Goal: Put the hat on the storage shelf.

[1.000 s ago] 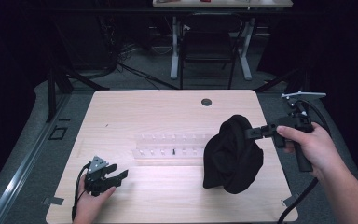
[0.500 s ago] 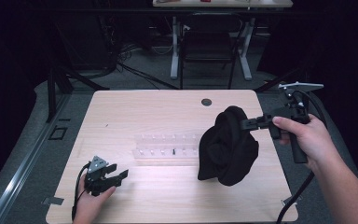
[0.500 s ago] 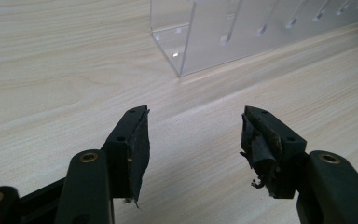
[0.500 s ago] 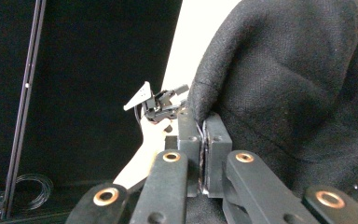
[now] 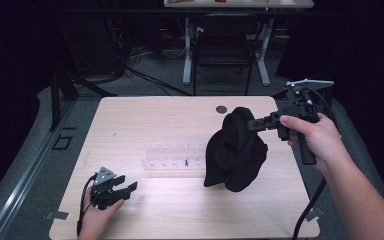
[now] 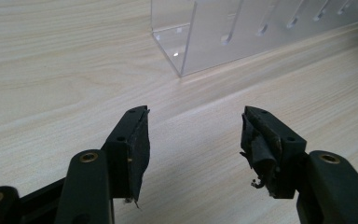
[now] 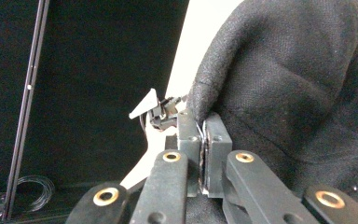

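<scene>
Black cloth (image 5: pixel 236 150), a soft garment-like piece, is held up above the right half of the desk (image 5: pixel 145 117) by the right tongs (image 5: pixel 252 124). The cloth is gripped at its upper edge and hangs down in loose folds, and its lower end is seen over the desk's surface close to the right end of the clear plastic rack (image 5: pixel 172 159); whether it touches the desk cannot be told. In the right gripper view the right tongs (image 7: pixel 204 140) are clenched on a folded rim of the black cloth (image 7: pixel 289 84), with the two jaws pressed together and only a thin layer of fabric between them. The right hand (image 5: pixel 312 137) is kept above the right edge of the desk, and a cable hangs down from it.

The left tongs (image 5: pixel 125 187) are rested near the front left corner of the desk, held by the left hand (image 5: pixel 96 220). In the left gripper view the left tongs (image 6: pixel 193 135) are released, with a wide gap between the jaws and bare wood under them. The clear plastic rack (image 6: pixel 223 32) is seen ahead of them, standing on the middle of the desk, apart from the jaws. A small dark round grommet (image 5: pixel 221 108) is set in the desk near its far edge.
</scene>
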`<state>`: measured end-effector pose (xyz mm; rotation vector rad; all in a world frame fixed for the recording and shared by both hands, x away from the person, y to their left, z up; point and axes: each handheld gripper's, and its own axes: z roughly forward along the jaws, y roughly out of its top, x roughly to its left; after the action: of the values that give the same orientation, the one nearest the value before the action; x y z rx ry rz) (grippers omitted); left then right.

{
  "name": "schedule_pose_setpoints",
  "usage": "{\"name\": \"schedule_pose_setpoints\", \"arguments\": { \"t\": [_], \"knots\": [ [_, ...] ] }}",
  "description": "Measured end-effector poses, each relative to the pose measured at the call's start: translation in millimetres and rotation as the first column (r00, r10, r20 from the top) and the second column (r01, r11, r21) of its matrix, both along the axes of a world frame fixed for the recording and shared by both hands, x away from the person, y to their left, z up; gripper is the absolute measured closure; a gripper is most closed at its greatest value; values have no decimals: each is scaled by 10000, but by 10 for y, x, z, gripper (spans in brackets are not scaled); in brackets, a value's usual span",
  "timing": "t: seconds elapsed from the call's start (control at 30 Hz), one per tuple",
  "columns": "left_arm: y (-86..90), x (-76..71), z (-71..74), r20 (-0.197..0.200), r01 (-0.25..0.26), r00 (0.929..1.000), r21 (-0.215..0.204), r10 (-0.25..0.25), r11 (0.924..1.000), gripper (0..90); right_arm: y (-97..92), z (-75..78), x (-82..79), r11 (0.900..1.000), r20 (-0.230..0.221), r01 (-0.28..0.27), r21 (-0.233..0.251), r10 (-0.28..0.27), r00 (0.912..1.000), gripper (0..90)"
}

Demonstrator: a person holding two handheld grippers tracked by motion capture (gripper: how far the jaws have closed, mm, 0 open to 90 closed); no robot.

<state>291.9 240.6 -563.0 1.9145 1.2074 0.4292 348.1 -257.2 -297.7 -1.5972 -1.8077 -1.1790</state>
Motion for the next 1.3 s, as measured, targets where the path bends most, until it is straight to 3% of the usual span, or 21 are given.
{"name": "schedule_pose_setpoints", "arguments": {
  "t": [0.67, 1.3],
  "knots": [
    [11, 13, 2, -16, 3, 10000, 43, -3, 10000, 427, 195, -9, 295, 9994, 87, 125, 330, -128, 9999, 883],
    [16, 18, 6, 23, -5, 10000, 27, 5, 10000, 427, 430, -17, 486, 9997, 159, 27, 246, -31, 9999, 883]
  ]
}}
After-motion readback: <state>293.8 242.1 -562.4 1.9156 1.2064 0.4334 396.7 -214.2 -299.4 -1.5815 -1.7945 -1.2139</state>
